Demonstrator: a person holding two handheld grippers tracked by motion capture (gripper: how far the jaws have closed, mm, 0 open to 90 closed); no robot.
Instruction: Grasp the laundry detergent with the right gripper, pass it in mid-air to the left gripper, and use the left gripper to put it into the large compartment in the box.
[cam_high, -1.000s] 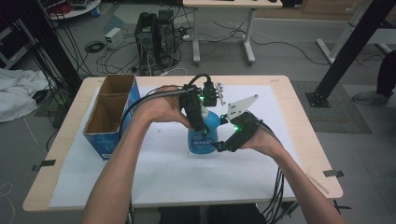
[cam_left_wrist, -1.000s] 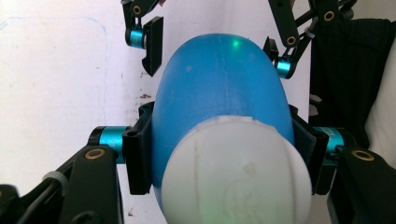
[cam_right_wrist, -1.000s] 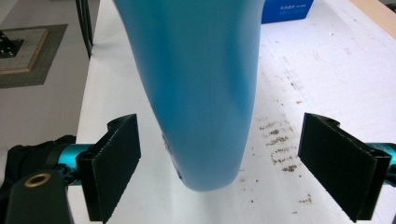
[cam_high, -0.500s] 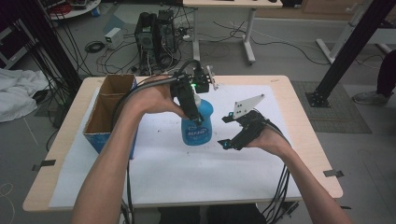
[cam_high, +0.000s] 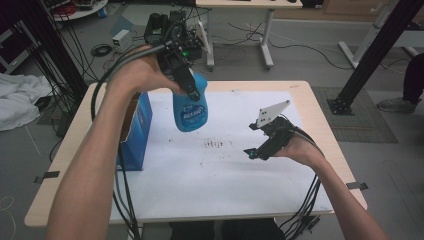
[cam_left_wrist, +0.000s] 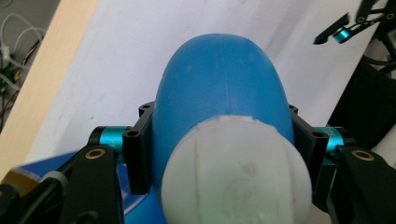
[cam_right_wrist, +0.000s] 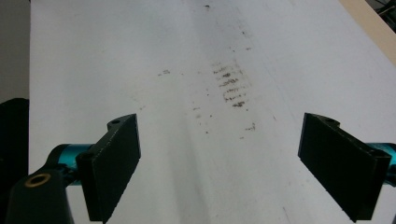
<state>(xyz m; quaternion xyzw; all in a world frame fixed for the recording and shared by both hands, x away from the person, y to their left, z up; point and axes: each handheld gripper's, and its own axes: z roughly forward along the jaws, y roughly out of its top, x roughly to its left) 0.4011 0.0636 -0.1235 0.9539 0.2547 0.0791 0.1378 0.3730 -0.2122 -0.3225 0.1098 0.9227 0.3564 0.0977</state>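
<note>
High view: left tongs (cam_high: 192, 92) clamped on blue bottle (cam_high: 190, 107), held in the air above the white-covered table (cam_high: 225, 200), beside a blue box (cam_high: 135, 135). Right tongs (cam_high: 260, 150) spread wide, nothing between (scuffed sheet (cam_right_wrist: 229, 84) below), near the table's right side.

Blue box (cam_high: 136, 131) — smudged white sheet (cam_high: 220, 165)

We find the white sheet (cam_high: 225, 165) on the desk (cam_high: 320, 120) open between our two hand-held grippers, while the blue box (cam_high: 137, 130) blocks the left edge, with the lifted blue bottle (cam_high: 191, 107) seemingly clear above it.
</note>
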